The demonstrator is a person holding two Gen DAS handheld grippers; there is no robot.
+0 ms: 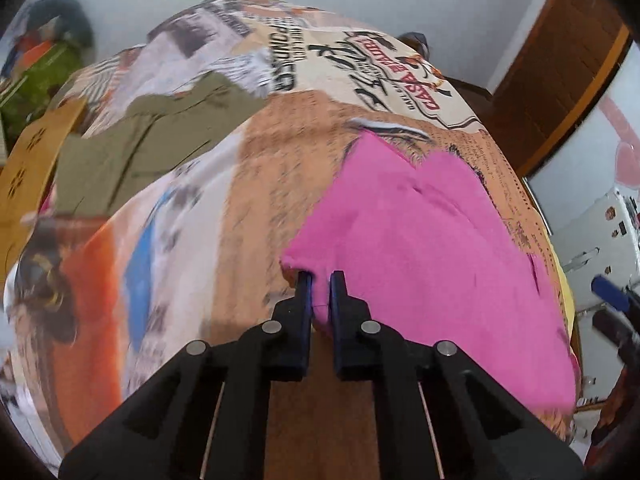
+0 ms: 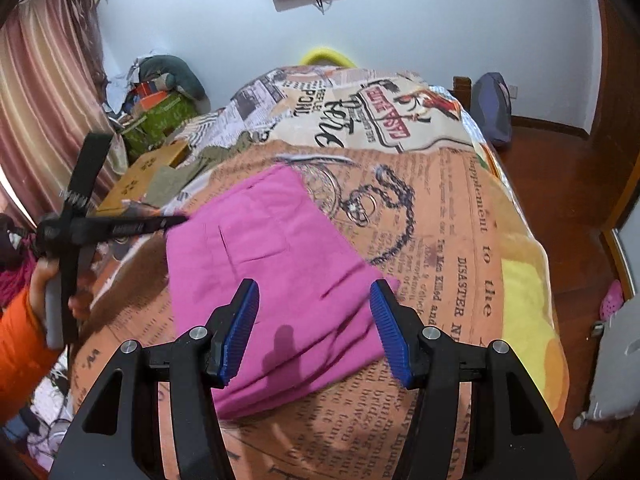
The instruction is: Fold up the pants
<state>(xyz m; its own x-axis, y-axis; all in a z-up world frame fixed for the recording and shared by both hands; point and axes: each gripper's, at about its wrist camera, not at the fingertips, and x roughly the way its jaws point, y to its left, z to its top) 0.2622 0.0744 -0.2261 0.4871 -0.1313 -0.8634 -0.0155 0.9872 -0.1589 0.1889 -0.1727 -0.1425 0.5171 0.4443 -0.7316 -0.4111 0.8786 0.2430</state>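
Newsprint-patterned bedding covers the bed [image 2: 460,216] that serves as the work surface, its flat spread giving the cloth room to lie out in full, with a pale wall behind and wooden floor to the right. On it lie the pink pants [image 2: 280,272], already doubled into a compact, roughly rectangular stack, a pocket slit showing on the top layer; they sit near the middle of the bed, probably so both hands can reach them from the near edge. The left tool [image 1: 320,280] has its jaws drawn nearly together on the pants' near-left corner, with pink fabric showing in the narrow slot between them, so it appears clamped on that edge, presumably to pin or carry the corner for another fold. From the right wrist view this tool [image 2: 176,222] is seen reaching in from the left, its tip meeting the left edge of the pants. The right tool [image 2: 314,320] hangs above the near end of the stack with its blue-padded jaws wide apart and nothing between them, casting a shadow on the cloth; I judge it is placed there to drop onto the near-right edge. An olive garment [image 1: 140,148] lies further back at the left, well apart from the pants, beside a brown cardboard box [image 1: 28,168].
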